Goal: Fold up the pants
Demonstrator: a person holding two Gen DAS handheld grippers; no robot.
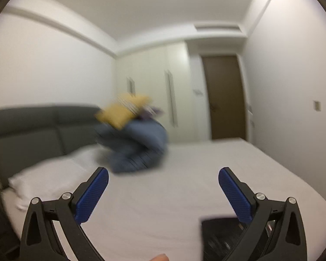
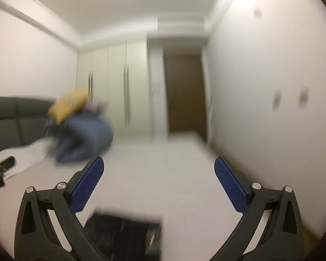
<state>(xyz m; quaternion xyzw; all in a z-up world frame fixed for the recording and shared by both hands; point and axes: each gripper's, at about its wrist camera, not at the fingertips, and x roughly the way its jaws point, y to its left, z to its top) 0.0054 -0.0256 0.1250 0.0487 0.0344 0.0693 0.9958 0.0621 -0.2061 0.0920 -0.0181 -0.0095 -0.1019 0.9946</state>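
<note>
A dark, flat piece of clothing, seemingly the pants [image 1: 219,235], lies on the white bed [image 1: 184,195] near the lower edge of the left wrist view, partly behind the right finger. The right wrist view shows the same dark cloth [image 2: 123,232] low between the fingers, blurred. My left gripper [image 1: 164,171] is held level above the bed, open, with nothing between its blue pads [image 1: 91,195]. My right gripper [image 2: 159,161] is likewise open and empty, pointing across the bed [image 2: 163,184].
A blurred heap of blue and yellow clothes [image 1: 134,143] sits on the bed near a white pillow [image 1: 47,178] and the grey headboard [image 1: 32,130]. Beyond the bed stand white wardrobes [image 1: 158,91] and a brown door [image 1: 226,95]. A wall [image 2: 271,87] runs along the bed's right side.
</note>
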